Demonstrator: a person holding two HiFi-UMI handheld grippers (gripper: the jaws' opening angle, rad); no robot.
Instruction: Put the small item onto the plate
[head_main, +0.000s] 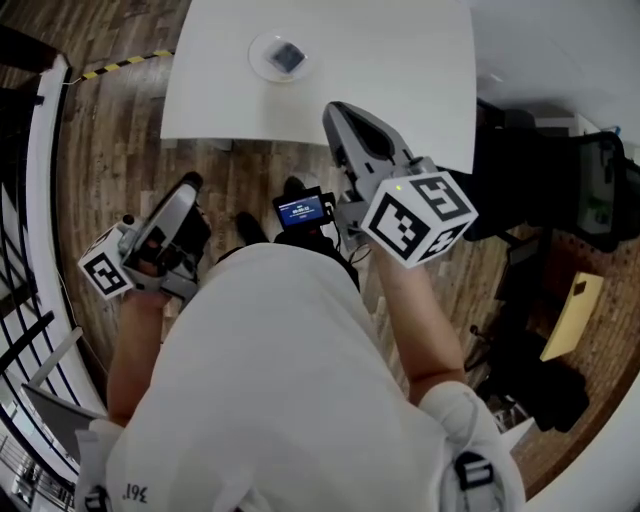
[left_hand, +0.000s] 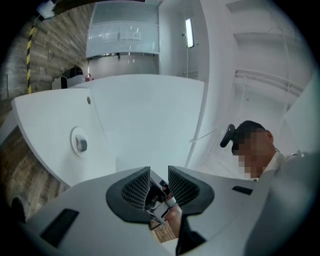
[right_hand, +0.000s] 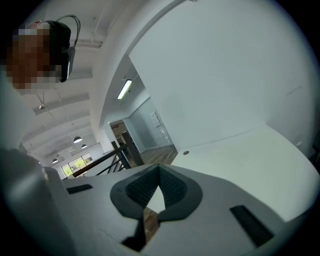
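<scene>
Nearest, in the head view, a person in a white shirt (head_main: 290, 380) holds both tools low against the body, over a floor (head_main: 110, 150) of brown wood planks. The left hand-held gripper (head_main: 190, 182) has grey, smooth plastic jaws standing a little spread. In its own view the ribbed dark pads (left_hand: 137, 187) face each other across a narrow gap with nothing pinched; only a hand and a strip of floor show through it. The right hand-held gripper (head_main: 335, 108) is raised higher. Its pads are pressed together at the tips and it is empty, which the right gripper view confirms. A small device with a blue screen (head_main: 303, 210) sits between the two arms. A black railing (head_main: 40, 200) runs along the left, and a black chair (head_main: 590, 185) stands at the right. Beyond the grippers lies the white worktop (head_main: 400, 60), matte and smooth with rounded corners. Yellow-and-black tape (head_main: 125, 65) is laid on the floor off its left corner. Well apart from both grippers, near the far side, is a round, pale plate (head_main: 258, 50). The item (head_main: 288, 57) lies flat at its middle. It is dark and squarish with rounded corners, set slightly askew to the worktop's edge. It is too small to tell a long axis or which way it points. White walls close the room.
</scene>
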